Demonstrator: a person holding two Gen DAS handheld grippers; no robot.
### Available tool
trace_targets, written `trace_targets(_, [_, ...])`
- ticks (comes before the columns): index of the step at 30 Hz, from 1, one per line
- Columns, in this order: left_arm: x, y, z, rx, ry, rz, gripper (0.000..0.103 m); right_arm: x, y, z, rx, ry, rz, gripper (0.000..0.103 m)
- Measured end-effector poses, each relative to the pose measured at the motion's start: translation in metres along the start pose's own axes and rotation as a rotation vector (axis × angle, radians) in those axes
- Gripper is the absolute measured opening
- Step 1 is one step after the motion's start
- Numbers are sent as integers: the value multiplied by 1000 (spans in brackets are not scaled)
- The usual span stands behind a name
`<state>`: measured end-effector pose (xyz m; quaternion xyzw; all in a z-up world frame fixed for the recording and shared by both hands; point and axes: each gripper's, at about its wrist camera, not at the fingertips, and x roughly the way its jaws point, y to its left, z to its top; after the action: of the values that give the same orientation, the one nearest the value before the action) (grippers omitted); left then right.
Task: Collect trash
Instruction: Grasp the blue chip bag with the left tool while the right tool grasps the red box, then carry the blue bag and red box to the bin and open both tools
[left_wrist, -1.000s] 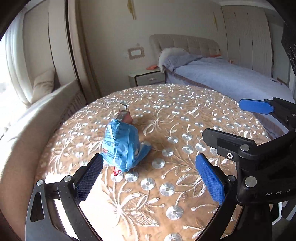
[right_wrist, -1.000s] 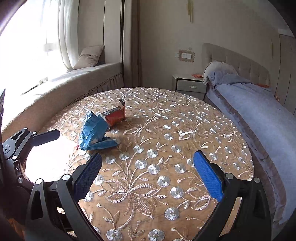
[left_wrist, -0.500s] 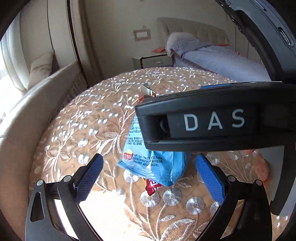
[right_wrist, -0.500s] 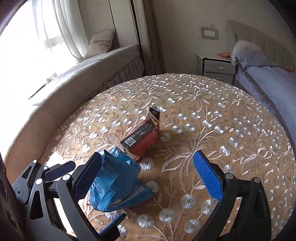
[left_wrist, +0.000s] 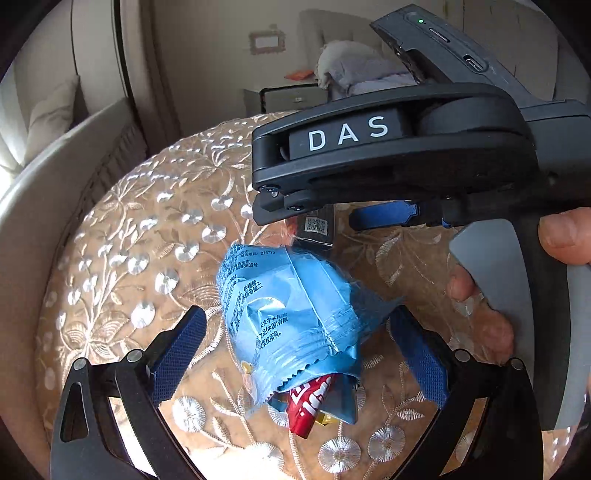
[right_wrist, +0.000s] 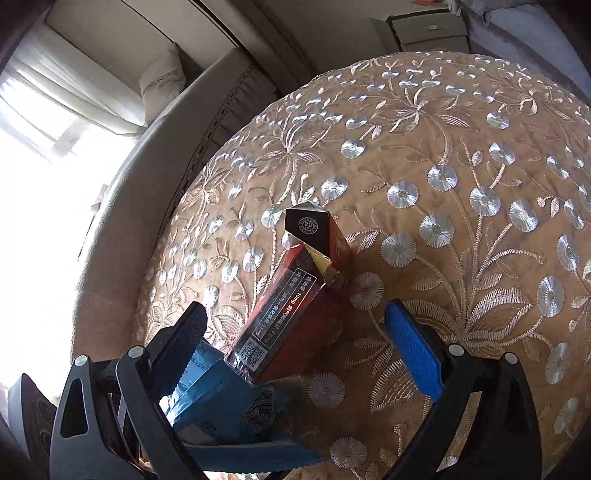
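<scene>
The left tongs (left_wrist: 295, 354) stand released astride the blue snack bag (left_wrist: 291, 321), pads not pressing it. The right tongs (right_wrist: 295, 332) are closing around the red cigarette box (right_wrist: 291, 317), lying just beyond the bag on the embroidered surface (right_wrist: 461, 184), not yet gripped. The step looks like the pickup; next, each pair must clench squarely, then lift.
</scene>
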<state>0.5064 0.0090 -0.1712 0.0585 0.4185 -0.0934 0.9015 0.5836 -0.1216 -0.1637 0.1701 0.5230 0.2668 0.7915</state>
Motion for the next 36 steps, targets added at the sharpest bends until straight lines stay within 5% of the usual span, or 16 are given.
trace_targets(1, [4, 1, 1, 0, 7, -12, 97, 3, -4, 2, 5, 11, -9, 75])
trace_targets(5, [16, 7, -1, -51, 26, -158, 82, 4, -5, 5, 4, -20, 22, 61])
trace_targets(8, [8, -5, -5, -9, -30, -179, 63, 3, -9, 6, -13, -42, 25, 59])
trace_targets(11, [-9, -15, -7, 27, -103, -136, 55, -1, -17, 8, 9, -54, 82, 50])
trace_targets(22, [-84, -31, -45, 14, -185, -132, 54, -81, -34, -32, 38, -217, 166, 45])
trace_targets(28, [-127, -75, -74, 65, -228, -103, 54, -139, -25, -89, -57, -283, 57, 45])
trace_targets(36, [-153, -122, -107, 73, -220, -187, 54, -210, -22, -196, -193, -358, -168, 45])
